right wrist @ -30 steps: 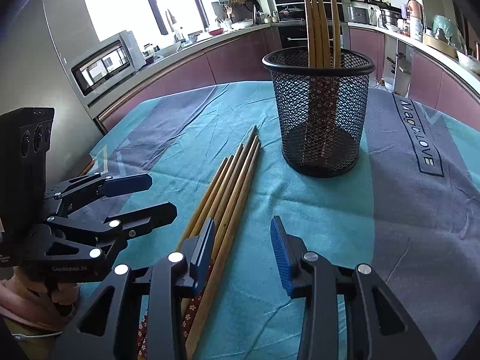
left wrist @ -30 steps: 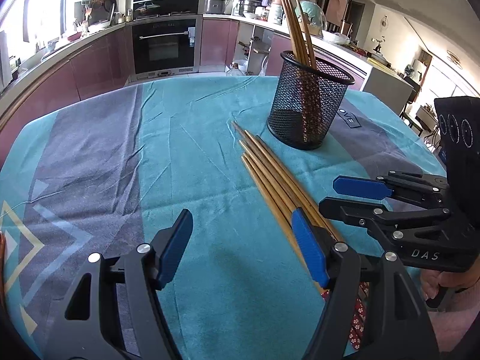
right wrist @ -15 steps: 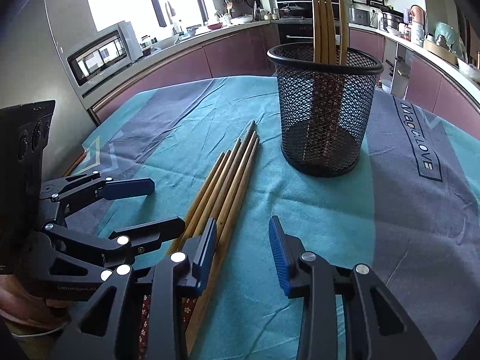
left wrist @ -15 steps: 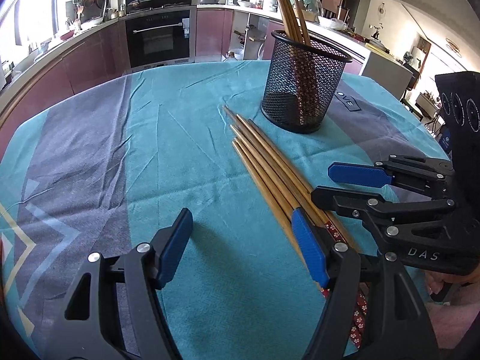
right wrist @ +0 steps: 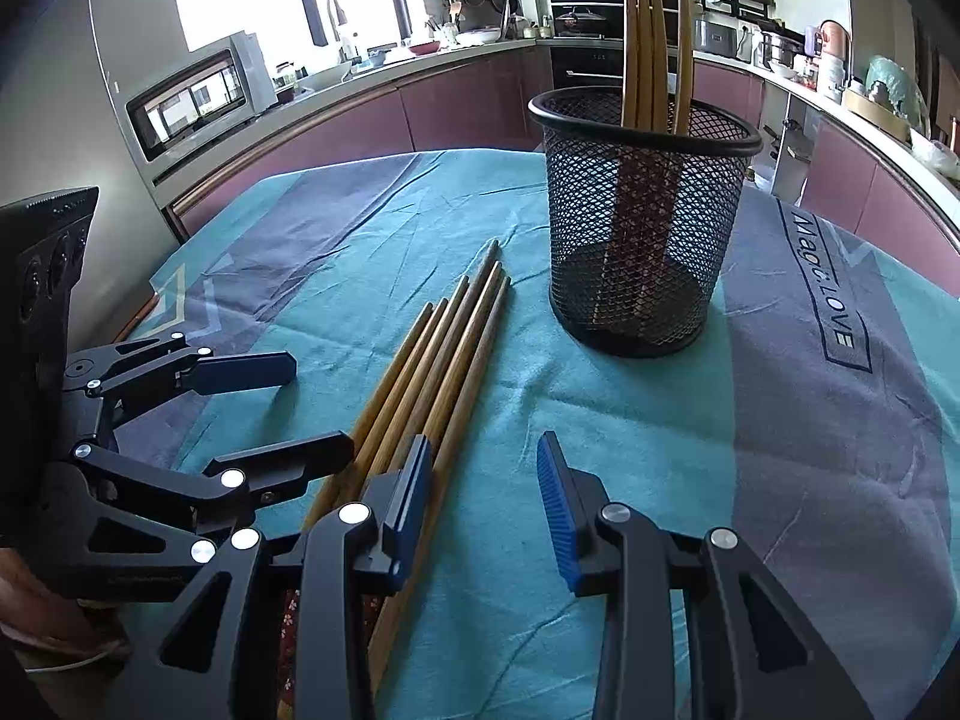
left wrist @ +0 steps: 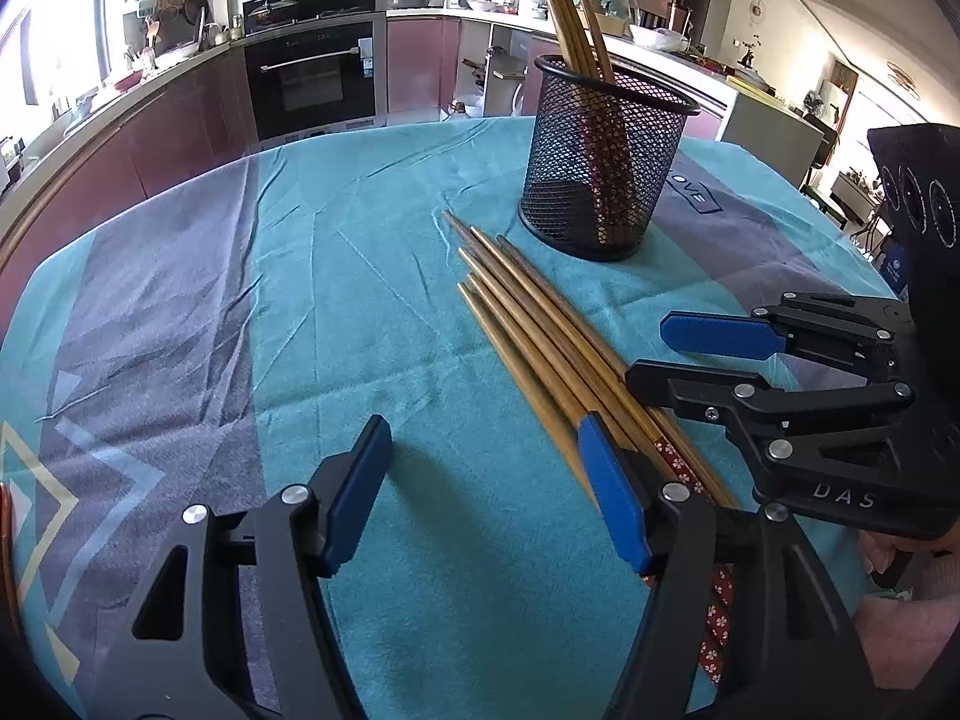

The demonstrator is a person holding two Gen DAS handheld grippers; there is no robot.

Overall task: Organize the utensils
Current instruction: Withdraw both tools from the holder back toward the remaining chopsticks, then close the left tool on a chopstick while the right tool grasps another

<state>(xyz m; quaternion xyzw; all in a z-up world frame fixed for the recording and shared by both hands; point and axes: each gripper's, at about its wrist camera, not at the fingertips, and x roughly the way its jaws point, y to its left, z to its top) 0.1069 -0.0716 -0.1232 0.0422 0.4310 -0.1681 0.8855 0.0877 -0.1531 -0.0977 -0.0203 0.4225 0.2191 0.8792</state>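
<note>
Several wooden chopsticks (left wrist: 528, 312) lie side by side on the teal tablecloth, tips toward a black mesh holder (left wrist: 606, 162) that has several chopsticks standing in it. They also show in the right wrist view (right wrist: 432, 372), with the holder (right wrist: 642, 228) behind. My left gripper (left wrist: 486, 492) is open and empty, low over the cloth just left of the chopsticks' handle ends. My right gripper (right wrist: 486, 492) is open and empty, its left finger over the chopsticks' right edge. Each gripper shows in the other's view: right (left wrist: 690, 354), left (right wrist: 300, 414).
The table is covered by a teal and grey cloth (left wrist: 180, 300). Kitchen counters, an oven (left wrist: 312, 78) and a microwave (right wrist: 192, 96) stand behind. The table edge runs close behind the holder.
Both grippers have moved forward and lower toward the chopsticks and holder, which now look larger. Both stay open. Nothing on the table has moved.
</note>
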